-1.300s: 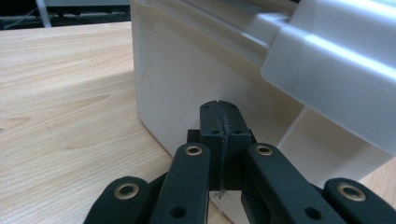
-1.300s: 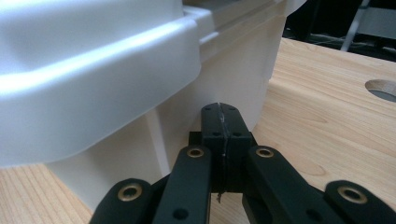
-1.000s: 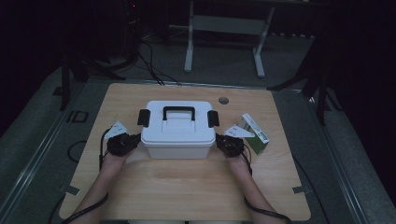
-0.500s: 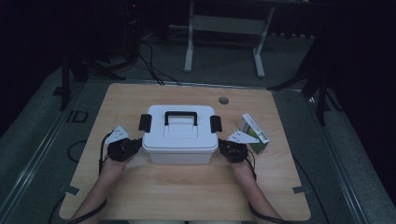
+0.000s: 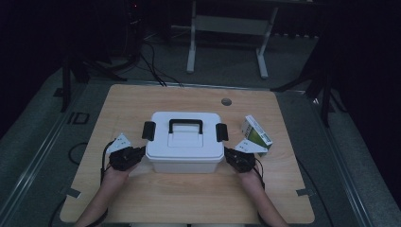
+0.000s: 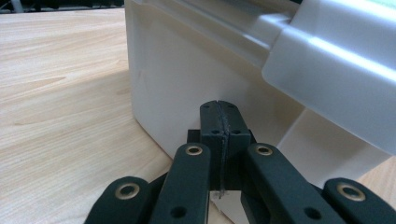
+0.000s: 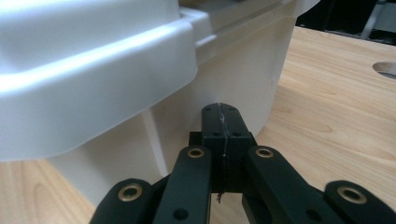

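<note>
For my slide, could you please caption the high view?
Two shut grippers flank a white box on a table.

Black claw links, brass-ringed rivets, grey three-cornered plates.

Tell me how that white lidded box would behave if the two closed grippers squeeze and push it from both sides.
The white box looks like rigid moulded plastic, so it should hold its shape. Its broad flat base on the wooden table suggests sliding, not tipping. Its smooth glossy walls may slip against the shut left gripper and right gripper.
</note>
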Demonstrator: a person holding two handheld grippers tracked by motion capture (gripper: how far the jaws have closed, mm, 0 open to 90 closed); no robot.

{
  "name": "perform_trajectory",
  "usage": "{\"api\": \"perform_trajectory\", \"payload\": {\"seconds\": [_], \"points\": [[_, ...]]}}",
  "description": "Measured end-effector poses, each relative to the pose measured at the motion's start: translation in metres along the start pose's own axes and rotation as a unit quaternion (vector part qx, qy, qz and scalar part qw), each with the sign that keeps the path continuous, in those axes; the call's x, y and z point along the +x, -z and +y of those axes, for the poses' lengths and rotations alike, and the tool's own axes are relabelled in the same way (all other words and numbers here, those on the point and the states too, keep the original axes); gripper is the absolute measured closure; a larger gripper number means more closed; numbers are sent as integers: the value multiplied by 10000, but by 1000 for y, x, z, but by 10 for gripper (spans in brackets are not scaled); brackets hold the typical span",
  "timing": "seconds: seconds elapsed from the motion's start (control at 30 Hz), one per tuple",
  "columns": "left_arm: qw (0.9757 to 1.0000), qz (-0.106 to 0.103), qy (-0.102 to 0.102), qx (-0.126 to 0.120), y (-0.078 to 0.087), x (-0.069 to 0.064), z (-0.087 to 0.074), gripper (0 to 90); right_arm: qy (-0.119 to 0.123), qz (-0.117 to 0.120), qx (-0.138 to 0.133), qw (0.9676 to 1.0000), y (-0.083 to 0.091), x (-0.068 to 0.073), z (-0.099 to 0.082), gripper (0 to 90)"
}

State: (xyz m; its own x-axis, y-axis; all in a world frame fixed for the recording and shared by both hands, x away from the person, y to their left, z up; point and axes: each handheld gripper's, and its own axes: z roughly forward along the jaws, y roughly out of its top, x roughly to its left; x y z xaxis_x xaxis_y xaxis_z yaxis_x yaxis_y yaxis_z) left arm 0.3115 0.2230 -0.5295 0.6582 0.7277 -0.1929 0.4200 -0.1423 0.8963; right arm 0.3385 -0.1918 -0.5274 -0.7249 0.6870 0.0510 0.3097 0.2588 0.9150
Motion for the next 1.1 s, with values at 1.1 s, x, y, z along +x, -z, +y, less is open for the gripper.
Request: {"api": "perform_trajectory", "payload": {"seconds": [1.1], "points": [[9974,-683,-169,180,12,-57,-17,900,31,69,-22,10000,68,15,-31,900]]}}
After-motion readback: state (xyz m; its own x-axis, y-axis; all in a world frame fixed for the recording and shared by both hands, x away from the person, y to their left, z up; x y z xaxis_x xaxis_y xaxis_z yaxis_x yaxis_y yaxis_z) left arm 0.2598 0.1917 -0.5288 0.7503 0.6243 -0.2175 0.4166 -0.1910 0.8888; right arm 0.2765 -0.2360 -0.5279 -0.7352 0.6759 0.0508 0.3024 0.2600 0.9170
